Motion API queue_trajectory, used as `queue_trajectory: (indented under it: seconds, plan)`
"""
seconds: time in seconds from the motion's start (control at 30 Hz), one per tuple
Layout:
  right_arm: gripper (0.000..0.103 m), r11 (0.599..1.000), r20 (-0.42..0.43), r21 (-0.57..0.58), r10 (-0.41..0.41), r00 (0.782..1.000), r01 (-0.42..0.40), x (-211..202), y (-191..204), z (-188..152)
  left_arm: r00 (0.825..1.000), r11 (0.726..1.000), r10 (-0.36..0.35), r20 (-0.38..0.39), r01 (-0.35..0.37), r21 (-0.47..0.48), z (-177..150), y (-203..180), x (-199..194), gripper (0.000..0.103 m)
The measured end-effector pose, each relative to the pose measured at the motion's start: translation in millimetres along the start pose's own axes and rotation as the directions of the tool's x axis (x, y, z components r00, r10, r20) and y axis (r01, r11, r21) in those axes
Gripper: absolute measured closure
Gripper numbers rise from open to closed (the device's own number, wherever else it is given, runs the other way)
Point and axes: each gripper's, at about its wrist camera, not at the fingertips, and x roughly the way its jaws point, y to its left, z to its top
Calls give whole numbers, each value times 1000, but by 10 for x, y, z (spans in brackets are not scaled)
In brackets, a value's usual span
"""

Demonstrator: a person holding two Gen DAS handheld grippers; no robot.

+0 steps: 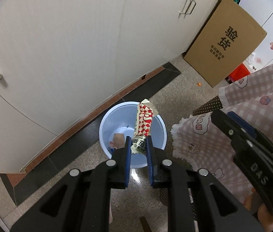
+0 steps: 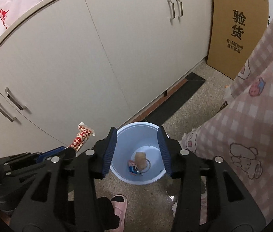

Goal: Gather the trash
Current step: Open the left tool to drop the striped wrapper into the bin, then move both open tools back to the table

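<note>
Blue bin (image 2: 156, 177) beside white cabinet (image 2: 117, 48); left claw (image 1: 138, 143) pinching wrapper (image 1: 143, 123), right claw (image 2: 136, 150) spread, empty

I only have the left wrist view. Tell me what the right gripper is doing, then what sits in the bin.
Observer: The right gripper is open and empty, its blue pads either side of the light blue bin in its own view.
Operator: Report the bin's contents.
Observer: At the bottom lie a brown crumpled piece and a small red and blue packet; your gripper hides part of them.
Operator: Say what is near my feet.
Observer: A pink slipper stands on the speckled floor just short of the bin.
Operator: Check my wrapper.
Observer: The left gripper is shut on the red checked wrapper, which sticks up out of it.
</note>
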Motion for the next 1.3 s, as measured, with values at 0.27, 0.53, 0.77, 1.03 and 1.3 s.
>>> queue_trajectory:
  seconds: [0.27,0.53,0.77,1.03,1.3]
  plan:
    - [52,999,31,-18,-44,999,45,-71,-48,-65,1000,1000,-8,-13,9,24,38,-121,124,89]
    - [47,998,85,26,-62,994,60,-201,-125,-18,1000,998,-3,12,2,59,146,-255,94,89]
    - [42,995,139,79,-69,988,59,-349,-188,17,998,996,6,62,-11,85,280,-344,-41,87]
    - [41,993,145,108,-57,988,41,-442,-195,58,990,996,44,135,-55,74,266,-322,-294,47]
    - [40,997,179,79,-14,984,0,-732,51,88,977,996,66,204,-75,40,146,-198,-806,44]
